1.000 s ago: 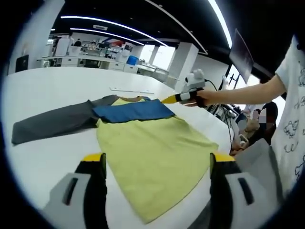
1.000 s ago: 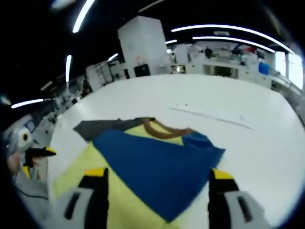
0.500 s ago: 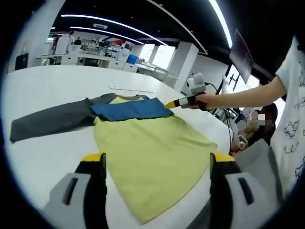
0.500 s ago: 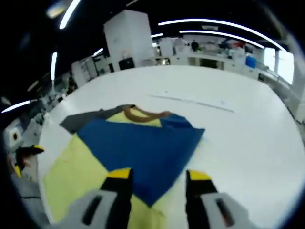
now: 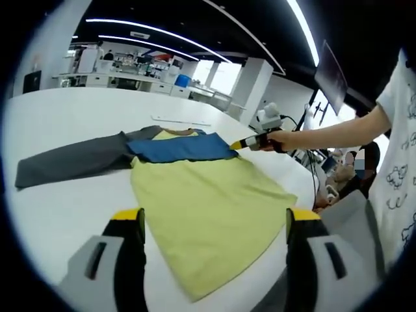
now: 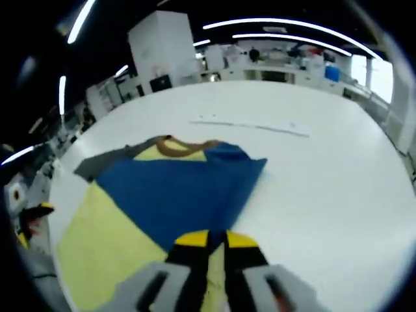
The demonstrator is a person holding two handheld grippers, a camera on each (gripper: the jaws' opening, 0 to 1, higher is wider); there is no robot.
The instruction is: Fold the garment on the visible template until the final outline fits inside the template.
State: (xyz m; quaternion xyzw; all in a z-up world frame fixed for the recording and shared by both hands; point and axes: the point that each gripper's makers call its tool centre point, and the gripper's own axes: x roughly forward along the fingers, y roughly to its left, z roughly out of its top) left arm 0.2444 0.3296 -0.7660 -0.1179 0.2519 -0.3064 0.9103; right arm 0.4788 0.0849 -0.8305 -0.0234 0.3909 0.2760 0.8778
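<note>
Right tongs [image 6: 216,239] pinch blue sleeve [image 6: 182,192] of garment [image 5: 201,208]; left tongs [image 5: 214,218] spread apart.

Beyond my white table [image 5: 58,123] I see a white square pillar [image 5: 250,88], bright windows [image 5: 214,75] beside it, cluttered benches [image 5: 110,68], and ceiling light strips [image 5: 162,36] overhead.
</note>
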